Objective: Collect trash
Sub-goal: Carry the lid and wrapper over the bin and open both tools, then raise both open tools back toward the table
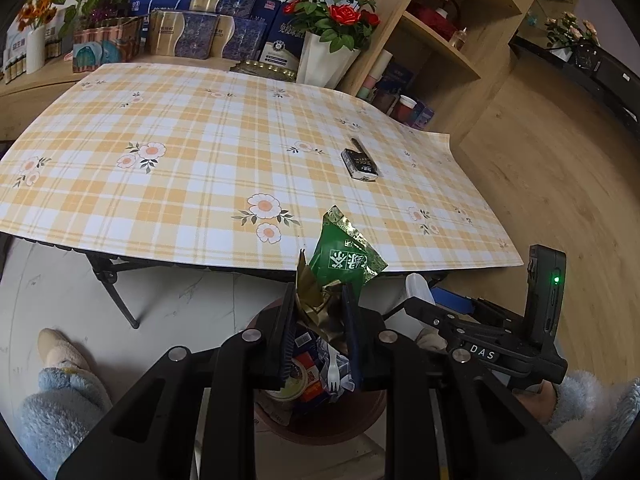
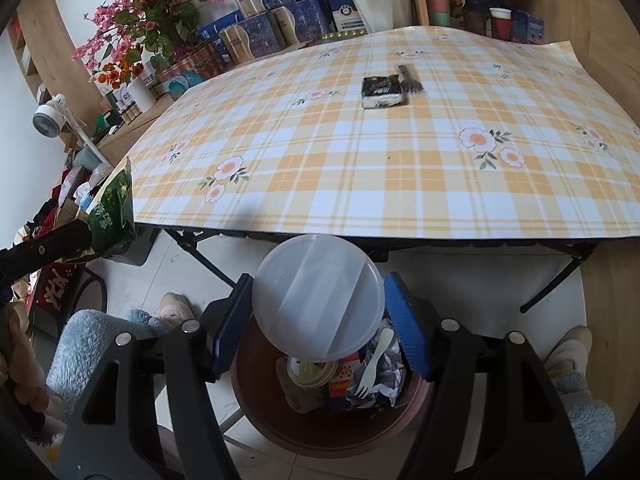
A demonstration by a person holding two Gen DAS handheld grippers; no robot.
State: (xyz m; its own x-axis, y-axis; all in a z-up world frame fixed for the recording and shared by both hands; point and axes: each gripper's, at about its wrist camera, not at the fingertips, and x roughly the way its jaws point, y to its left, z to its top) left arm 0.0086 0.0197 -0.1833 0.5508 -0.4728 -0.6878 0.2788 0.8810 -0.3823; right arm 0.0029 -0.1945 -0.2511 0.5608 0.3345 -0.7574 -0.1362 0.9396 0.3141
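My left gripper point(image 1: 318, 292) is shut on a green and gold snack bag point(image 1: 344, 256) and holds it above the brown trash bin point(image 1: 320, 424). The bag also shows at the left edge of the right wrist view point(image 2: 112, 212). My right gripper point(image 2: 318, 296) is open, with a clear round plastic lid point(image 2: 320, 300) between its fingers, above the same bin point(image 2: 328, 436). I cannot tell if the pads touch the lid. The bin holds a cup, a red box, crumpled wrappers and a white plastic fork point(image 2: 370, 364). A black packet point(image 2: 382, 91) and a dark fork point(image 2: 409, 78) lie on the table.
The folding table with a yellow plaid cloth point(image 2: 360, 168) stands just beyond the bin. Boxes, flower pots point(image 1: 332, 28) and a wooden shelf point(image 1: 440, 40) line its far side. The person's slippered feet point(image 2: 176, 308) stand either side of the bin.
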